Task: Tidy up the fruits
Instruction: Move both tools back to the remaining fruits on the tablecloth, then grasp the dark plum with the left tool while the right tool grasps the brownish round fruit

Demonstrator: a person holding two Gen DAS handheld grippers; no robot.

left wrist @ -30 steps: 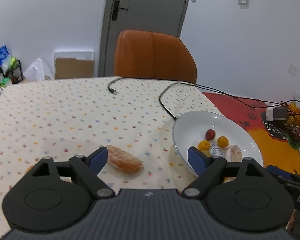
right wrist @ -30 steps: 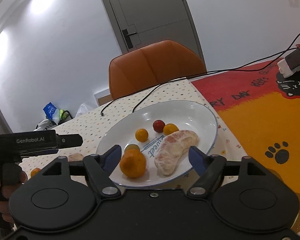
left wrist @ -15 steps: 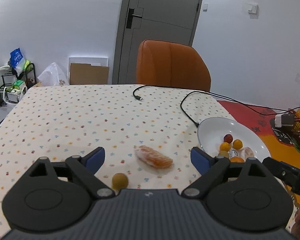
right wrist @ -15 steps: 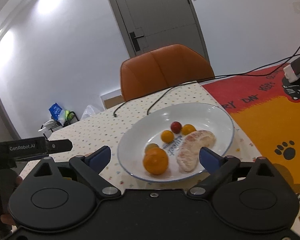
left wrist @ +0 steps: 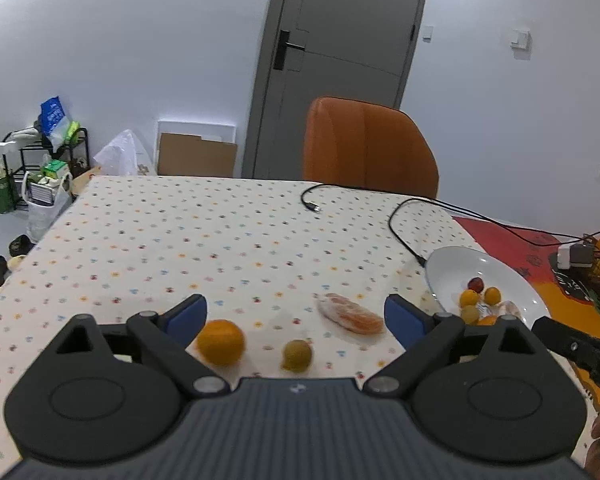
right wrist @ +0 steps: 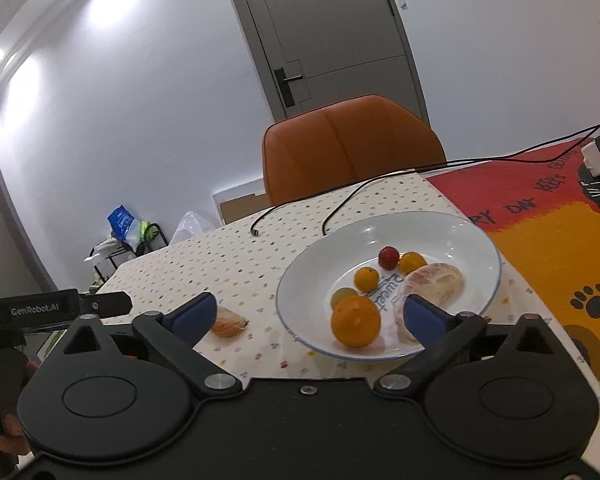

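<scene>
Left of the white plate (right wrist: 476,236), an orange (left wrist: 221,342), a small greenish fruit (left wrist: 297,355) and a peeled segment (left wrist: 350,314) lie on the dotted tablecloth (left wrist: 180,240). The left gripper (left wrist: 296,312) and right gripper (right wrist: 310,312) both stand wide, empty. The right one partly hides the plate's peeled citrus (right wrist: 436,280).

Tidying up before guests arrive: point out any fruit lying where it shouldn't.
Three pieces lie loose on the dotted tablecloth instead of in the white plate: an orange, a small yellow-green fruit and a peeled citrus piece. Nothing looks spilled or damaged.
</scene>
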